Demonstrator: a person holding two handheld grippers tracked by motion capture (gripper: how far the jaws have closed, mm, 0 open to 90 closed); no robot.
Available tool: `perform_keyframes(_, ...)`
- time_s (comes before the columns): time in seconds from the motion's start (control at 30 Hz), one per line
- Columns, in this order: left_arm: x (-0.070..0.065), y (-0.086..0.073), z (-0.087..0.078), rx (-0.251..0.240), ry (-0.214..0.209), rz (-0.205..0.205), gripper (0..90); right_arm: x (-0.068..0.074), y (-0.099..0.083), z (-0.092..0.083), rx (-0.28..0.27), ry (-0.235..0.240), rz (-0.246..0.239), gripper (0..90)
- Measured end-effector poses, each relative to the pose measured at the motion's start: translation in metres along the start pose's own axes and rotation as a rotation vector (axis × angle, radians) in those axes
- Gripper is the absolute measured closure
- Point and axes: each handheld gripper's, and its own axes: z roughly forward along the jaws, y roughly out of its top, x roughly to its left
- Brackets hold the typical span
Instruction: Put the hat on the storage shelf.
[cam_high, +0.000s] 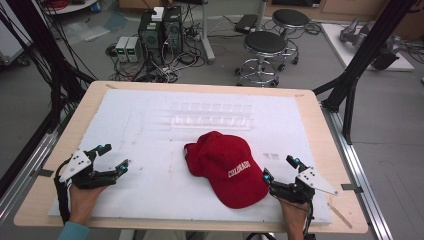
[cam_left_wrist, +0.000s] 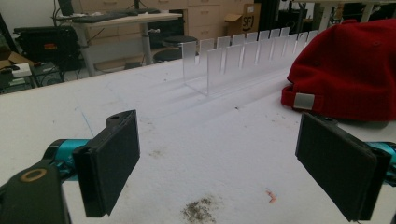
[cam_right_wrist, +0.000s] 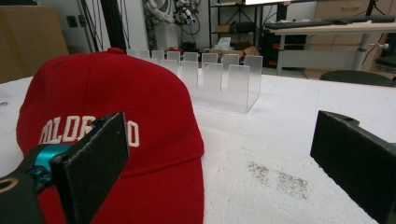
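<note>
Red cap lies mid-table on the white sheet, brim toward the near edge, right of centre. Left claw sits near the table's left edge, jaws apart, nothing between; wide bare sheet separates it from the cap. Right claw sits near the right front edge, jaws apart, empty, just beside the brim. Clear slotted rack stands behind the cap, near it, limiting room toward the far edge.
</note>
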Motion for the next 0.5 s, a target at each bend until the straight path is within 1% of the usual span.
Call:
perform_keyframes(0.13, -0.0002, -0.0001, 0.0000, 0.000, 0.001, 0.000, 14.1, -0.0006, -0.0001, 0.0001, -0.005, 0.002, -0.005, 3.4)
perform_keyframes(0.23, -0.0014, -0.0002, -0.0005, -0.006, 0.003, 0.012, 14.1, -0.0002, -0.0003, -0.0003, -0.008, 0.001, -0.001, 3.3)
perform_keyframes(0.37, -0.0014, -0.0002, -0.0004, -0.007, 0.002, 0.009, 14.1, 0.0004, -0.0002, -0.0002, -0.002, 0.000, -0.004, 3.3)
perform_keyframes(0.5, -0.0014, -0.0007, -0.0022, -0.022, 0.000, 0.014, 14.0, 0.0006, -0.0001, -0.0002, 0.000, -0.003, -0.001, 3.4)
